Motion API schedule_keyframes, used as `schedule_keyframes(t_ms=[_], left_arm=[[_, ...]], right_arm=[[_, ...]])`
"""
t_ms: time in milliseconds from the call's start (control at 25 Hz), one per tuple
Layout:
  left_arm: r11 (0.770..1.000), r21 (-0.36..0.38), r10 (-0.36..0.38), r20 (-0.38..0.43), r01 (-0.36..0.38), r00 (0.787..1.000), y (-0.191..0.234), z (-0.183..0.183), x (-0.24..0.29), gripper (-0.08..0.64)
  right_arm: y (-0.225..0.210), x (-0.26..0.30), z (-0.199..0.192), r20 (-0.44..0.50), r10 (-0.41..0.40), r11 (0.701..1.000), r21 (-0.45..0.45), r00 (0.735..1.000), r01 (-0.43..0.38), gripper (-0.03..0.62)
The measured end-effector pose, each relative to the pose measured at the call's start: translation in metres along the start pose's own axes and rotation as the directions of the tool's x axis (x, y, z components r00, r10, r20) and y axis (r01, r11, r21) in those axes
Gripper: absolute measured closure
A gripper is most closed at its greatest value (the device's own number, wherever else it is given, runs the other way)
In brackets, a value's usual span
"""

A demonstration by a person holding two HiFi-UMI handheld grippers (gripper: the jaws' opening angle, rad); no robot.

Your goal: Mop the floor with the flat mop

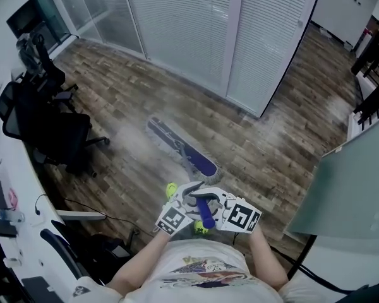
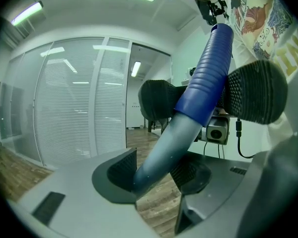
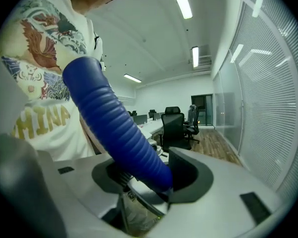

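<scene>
On the floor, mop head: a flat, oblong mop head (image 1: 180, 146) with a blue-and-grey pad is seen lying flat on the brown wood-plank floor (image 1: 114, 93), at about eleven o'clock from both grippers and well apart from them.
Long axis: the pad is laid from ten o'clock to four o'clock. The handle is slanted back from near its middle, as far as can be told, toward six o'clock and the grippers.
Handle: a smooth grey-blue pole (image 2: 161, 152) is topped by a ribbed dark-blue sleeve (image 3: 114, 128).
Left gripper: the left gripper (image 2: 156, 175) is clamped on the pole just under the sleeve, with a pad pressed to either side.
Right gripper: the right gripper (image 3: 144, 175) is closed around the sleeve, just above the left one and closer to the person's shirt.
Nearer hand: the left gripper is judged nearer the mop head along the handle, so the steering is likely done there and the push given from the right.
Step in hand: mopping is judged under way. Pale hazy patches beside the pad may be damp floor.
Next move: a stroke across the pad's long axis is called for, toward one o'clock or back toward seven.
Hazards: black office chairs (image 1: 57, 128) are stood at nine o'clock, and a white-blinded glass partition (image 1: 183, 30) at twelve.
</scene>
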State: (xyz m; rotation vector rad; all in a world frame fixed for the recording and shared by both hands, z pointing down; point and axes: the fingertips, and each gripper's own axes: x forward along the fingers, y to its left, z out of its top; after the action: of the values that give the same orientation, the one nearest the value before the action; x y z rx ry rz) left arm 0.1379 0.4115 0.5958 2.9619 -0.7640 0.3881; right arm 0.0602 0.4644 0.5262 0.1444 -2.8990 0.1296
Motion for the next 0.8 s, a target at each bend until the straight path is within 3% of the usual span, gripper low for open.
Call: schedule_keyframes(t_ms=[200,360,600,800], left_arm=[[0.997,0.056,-0.050,-0.016,0.051,0.999,0.008,0.003,0.008,0.390],[0.998,0.039,-0.047,0.030,0.046,0.998,0.025,0.012,0.008,0.390],[0.999,0.016,-0.042,0.052,0.042,0.998,0.063,0.013,0.003,0.390],[0.998,0.022,-0.063,0.033,0.062,0.998,0.104,0.000,0.006,0.388]], right_arm=[[-0.011,0.000,0.001,-0.029,0.039,0.999,-0.008,0.999,-0.039,0.397],[-0.026,0.006,0.009,-0.047,0.045,0.999,0.000,0.998,-0.045,0.397],[-0.050,0.033,0.014,-0.180,0.115,0.990,-0.057,0.977,-0.127,0.397],[-0.082,0.060,0.008,-0.255,0.127,0.982,-0.101,0.959,-0.157,0.396]])
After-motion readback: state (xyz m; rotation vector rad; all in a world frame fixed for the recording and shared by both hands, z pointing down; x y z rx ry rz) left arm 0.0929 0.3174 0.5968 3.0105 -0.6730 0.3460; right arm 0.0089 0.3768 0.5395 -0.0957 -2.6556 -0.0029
